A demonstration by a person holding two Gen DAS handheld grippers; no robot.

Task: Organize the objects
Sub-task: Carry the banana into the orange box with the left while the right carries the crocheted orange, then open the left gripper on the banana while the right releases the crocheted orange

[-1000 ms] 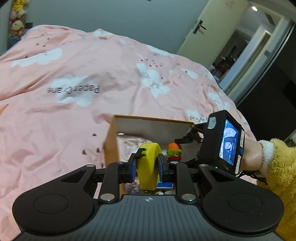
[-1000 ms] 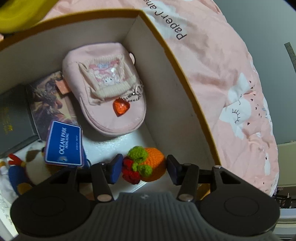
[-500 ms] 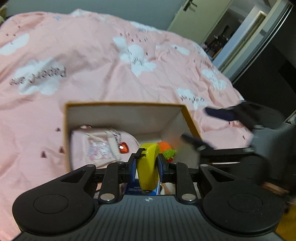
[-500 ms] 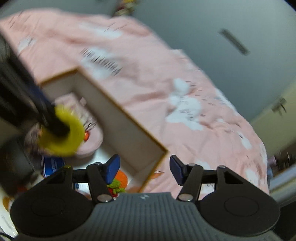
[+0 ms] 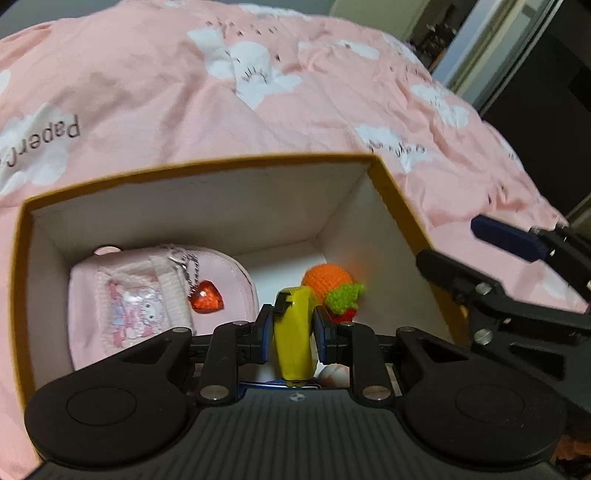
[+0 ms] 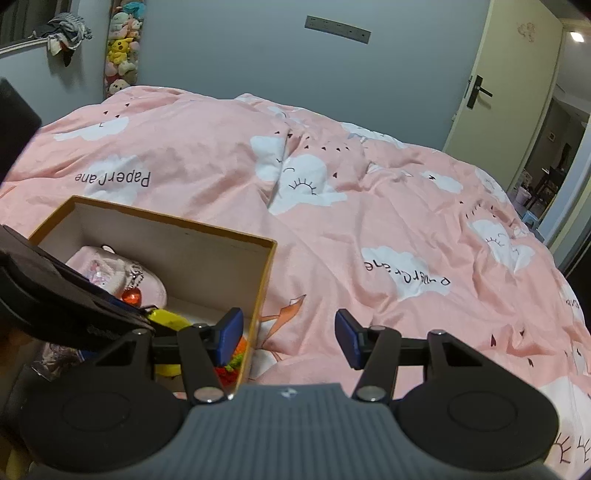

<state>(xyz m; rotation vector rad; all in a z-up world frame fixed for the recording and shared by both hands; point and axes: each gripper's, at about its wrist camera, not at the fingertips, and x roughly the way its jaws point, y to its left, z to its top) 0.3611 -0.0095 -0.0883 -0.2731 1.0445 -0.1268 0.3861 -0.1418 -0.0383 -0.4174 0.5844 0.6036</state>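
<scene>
A yellow ring (image 5: 293, 339) is clamped edge-on in the left gripper (image 5: 293, 334), jaws closing, above the cardboard box (image 5: 207, 206) for dropping in. At 3 o'clock, the right gripper (image 6: 288, 338) is held empty, jaws apart and closing.

Box (image 5: 207, 206) floor partly behind tool (image 5: 293, 332)

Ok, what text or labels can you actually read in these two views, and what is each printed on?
"PaperCrane", upside down: printed repeatedly on the pink quilt, clearest near the box and again to the right.
"Paperr…", cut off at the frame edge: same quilt print in the left wrist view.
Pink pouch: cartoon picture only, no readable words.
Wall panel: no legible markings.
</scene>
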